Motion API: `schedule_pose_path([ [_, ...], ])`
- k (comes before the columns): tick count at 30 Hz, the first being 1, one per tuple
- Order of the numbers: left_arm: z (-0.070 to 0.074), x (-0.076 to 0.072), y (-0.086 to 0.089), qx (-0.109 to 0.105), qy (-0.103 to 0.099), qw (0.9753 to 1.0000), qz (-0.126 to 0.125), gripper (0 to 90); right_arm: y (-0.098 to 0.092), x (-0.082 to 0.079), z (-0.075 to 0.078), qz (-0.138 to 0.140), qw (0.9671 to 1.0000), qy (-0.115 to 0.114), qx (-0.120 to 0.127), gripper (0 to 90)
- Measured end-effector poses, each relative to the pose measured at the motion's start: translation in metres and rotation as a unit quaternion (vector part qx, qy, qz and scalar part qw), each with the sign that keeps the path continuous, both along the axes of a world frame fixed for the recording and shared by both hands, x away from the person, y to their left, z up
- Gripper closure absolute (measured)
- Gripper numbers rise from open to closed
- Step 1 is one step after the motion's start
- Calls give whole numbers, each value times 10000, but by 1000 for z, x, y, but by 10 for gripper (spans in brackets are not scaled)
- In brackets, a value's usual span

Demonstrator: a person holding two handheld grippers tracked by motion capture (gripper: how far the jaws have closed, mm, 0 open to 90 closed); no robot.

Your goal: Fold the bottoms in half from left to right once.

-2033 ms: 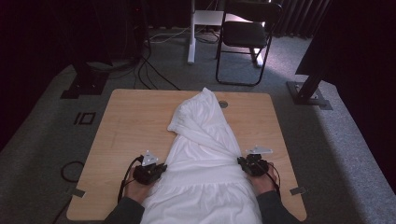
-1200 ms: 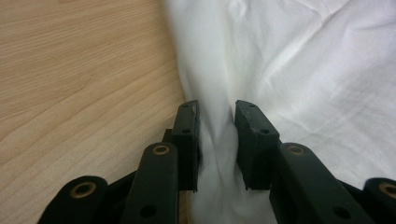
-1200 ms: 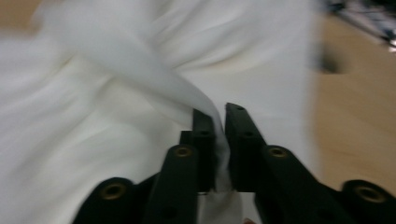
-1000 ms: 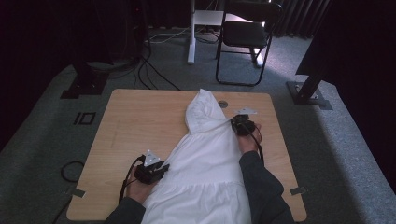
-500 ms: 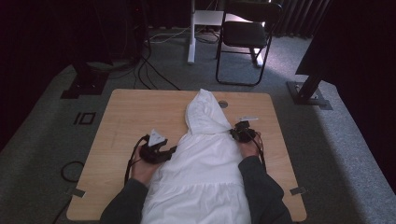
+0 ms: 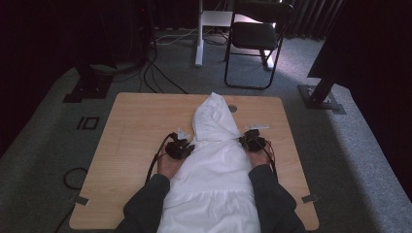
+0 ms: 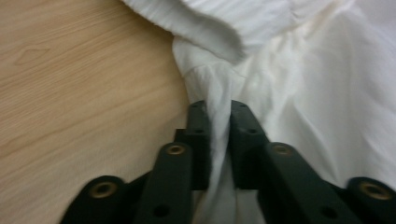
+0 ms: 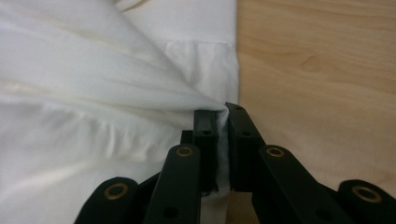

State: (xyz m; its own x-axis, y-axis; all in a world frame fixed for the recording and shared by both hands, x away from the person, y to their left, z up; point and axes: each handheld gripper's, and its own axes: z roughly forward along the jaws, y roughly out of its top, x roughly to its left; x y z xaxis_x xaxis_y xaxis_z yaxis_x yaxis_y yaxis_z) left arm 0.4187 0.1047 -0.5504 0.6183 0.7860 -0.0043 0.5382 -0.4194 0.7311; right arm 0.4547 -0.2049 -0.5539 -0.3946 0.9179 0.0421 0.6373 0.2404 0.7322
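Gripping white garment [image 6: 214,170], left tool [image 7: 219,116], right tool [image 8: 222,114], wooden table [image 6: 131,131]

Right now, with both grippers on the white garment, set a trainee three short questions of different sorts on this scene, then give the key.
1. True or false: the left gripper is shut on a fold of the white garment.
2. Multiple choice: the right gripper holds the garment at A) its edge beside bare table, B) the tip of the hood, C) the hem nearest the person.
3. Fill in: the hood points toward the ____ edge of the wooden table, which is the side nearest the black chair.

Key: 1 true; 2 A; 3 far.
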Motion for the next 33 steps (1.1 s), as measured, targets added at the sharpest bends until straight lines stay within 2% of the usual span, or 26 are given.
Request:
schedule_pose_path([
  [3, -2, -18, 5, -80, -32, 10000, -48, 842, 1, -16, 1, 111, 9999, 45, -36, 838],
  [8, -5, -64, 16, -39, -148, 9993, -344, 839, -1, -60, 0, 429, 9989, 154, 71, 836],
  [10, -6, -72, 21, -60, -190, 9991, -386, 832, -3, -75, 2, 549, 9979, 329, 130, 796],
  [11, -6, -73, 23, -95, -169, 9991, -373, 825, -3, -81, 4, 644, 9973, 341, 120, 727],
  [13, -7, -72, 25, -209, -114, 9992, -331, 810, -4, -87, 11, 782, 9968, 43, 166, 619],
  [15, -7, -70, 26, -215, -86, 9992, -312, 788, -3, -90, 27, 862, 9953, -322, 316, 573],
  [17, -7, -70, 24, -180, -125, 9993, -307, 787, 3, -92, 44, 1110, 9909, -600, 465, 566],
  [18, -7, -70, 24, -180, -125, 9993, -307, 787, 3, -92, 44, 1110, 9909, -600, 465, 566],
  [19, -7, -70, 24, -167, -151, 9993, -294, 787, 10, -92, 51, 1275, 9883, -692, 474, 567],
  [20, -7, -71, 24, -159, -160, 9993, -300, 787, 27, -92, 59, 1647, 9823, -776, 451, 582],
  [21, -7, -71, 23, -153, -166, 9993, -300, 786, 38, -91, 60, 1865, 9784, -789, 422, 588],
  [22, -7, -71, 23, -144, -180, 9993, -299, 786, 49, -91, 59, 2047, 9752, -764, 355, 589],
  [25, -7, -72, 22, -111, -214, 9993, -293, 787, 83, -87, 52, 2435, 9662, -847, -86, 553],
  [26, -7, -72, 22, -96, -222, 9993, -299, 787, 95, -83, 48, 2490, 9643, -857, -267, 518],
  [27, -7, -72, 22, -94, -230, 9992, -298, 787, 102, -79, 45, 2548, 9631, -804, -332, 480],
  [28, -7, -72, 22, -69, -236, 9992, -308, 787, 111, -72, 39, 2638, 9620, -592, -380, 430],
  [29, -7, -72, 22, -49, -246, 9992, -312, 787, 117, -68, 35, 2643, 9620, -515, -462, 411],
  [30, -7, -73, 22, -28, -253, 9992, -311, 787, 123, -64, 30, 2682, 9603, -455, -620, 414],
  [31, -7, -73, 21, 1, -281, 9991, -315, 788, 127, -61, 26, 2718, 9571, -496, -875, 475],
  [32, -7, -74, 21, 32, -305, 9990, -314, 790, 130, -59, 25, 2699, 9553, -573, -1060, 576],
  [33, -7, -75, 20, 27, -326, 9990, -304, 794, 128, -55, 28, 2683, 9556, -639, -1035, 667],
])
